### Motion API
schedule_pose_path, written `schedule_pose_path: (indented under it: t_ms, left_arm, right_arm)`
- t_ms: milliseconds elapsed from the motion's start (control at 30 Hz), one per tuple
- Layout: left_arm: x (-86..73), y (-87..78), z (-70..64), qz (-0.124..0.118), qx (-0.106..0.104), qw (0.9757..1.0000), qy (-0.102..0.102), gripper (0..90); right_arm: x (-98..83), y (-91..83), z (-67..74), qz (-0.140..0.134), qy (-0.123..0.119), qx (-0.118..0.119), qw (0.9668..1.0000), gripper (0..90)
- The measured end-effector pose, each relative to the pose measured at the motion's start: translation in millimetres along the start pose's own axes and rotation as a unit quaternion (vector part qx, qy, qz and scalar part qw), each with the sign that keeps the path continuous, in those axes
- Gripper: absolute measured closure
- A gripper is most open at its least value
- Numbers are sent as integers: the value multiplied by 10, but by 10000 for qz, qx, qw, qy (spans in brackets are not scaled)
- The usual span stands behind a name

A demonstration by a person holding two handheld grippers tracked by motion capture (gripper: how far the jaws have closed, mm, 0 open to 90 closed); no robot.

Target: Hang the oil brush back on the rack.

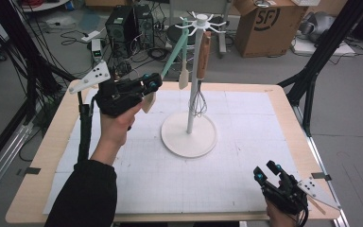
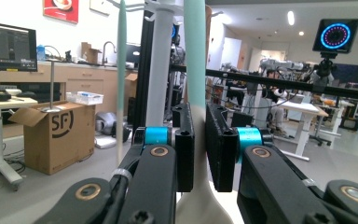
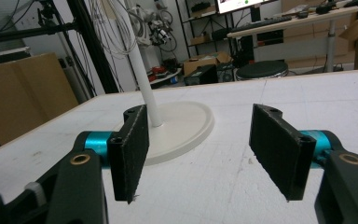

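Note:
A white utensil stand (image 1: pixel 189 135) rises from a round base at the table's middle, with hooks at its top. From the hooks hang a wire whisk (image 1: pixel 198 101) with a wooden handle and a small cream spatula (image 1: pixel 183 78). My left gripper (image 1: pixel 149 87) is left of the stand, raised off the table, shut on a mint-handled spatula (image 1: pixel 175 54) whose handle slants up toward the hooks. In the left gripper view the pads (image 2: pixel 185 144) clamp that spatula (image 2: pixel 196 70) near its cream blade. My right gripper (image 1: pixel 269 172) rests open near the table's front right; its jaws (image 3: pixel 196 149) hold nothing and face the stand base (image 3: pixel 182 126).
A white gridded mat (image 1: pixel 246 156) covers the wooden table. Behind the table stand a cardboard box (image 1: pixel 264 26), computer towers (image 1: pixel 123 26) and cables on the floor. Black frame legs (image 1: pixel 312 80) rise at the table's right side.

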State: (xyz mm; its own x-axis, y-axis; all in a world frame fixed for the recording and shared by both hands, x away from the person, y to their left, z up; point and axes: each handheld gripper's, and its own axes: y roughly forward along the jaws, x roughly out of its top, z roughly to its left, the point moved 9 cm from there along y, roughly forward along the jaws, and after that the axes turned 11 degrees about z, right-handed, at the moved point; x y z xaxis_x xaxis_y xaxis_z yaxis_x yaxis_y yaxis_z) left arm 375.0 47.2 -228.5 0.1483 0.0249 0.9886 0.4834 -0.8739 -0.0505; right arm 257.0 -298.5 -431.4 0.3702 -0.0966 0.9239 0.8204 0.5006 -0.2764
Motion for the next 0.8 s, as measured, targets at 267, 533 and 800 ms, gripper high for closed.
schedule_pose_path:
  t_ms: [267,533,800]
  left_arm:
    - [-16,42,0,113,160,9997,114,824]
    - [-37,75,39,164,246,9996,45,823]
    - [-62,143,59,215,270,9994,10,823]
  right_arm:
    - [10,-16,-3,-39,41,17,10000,373]
    - [14,-25,3,-54,73,36,10000,372]
    - [11,-27,2,-47,72,30,10000,372]
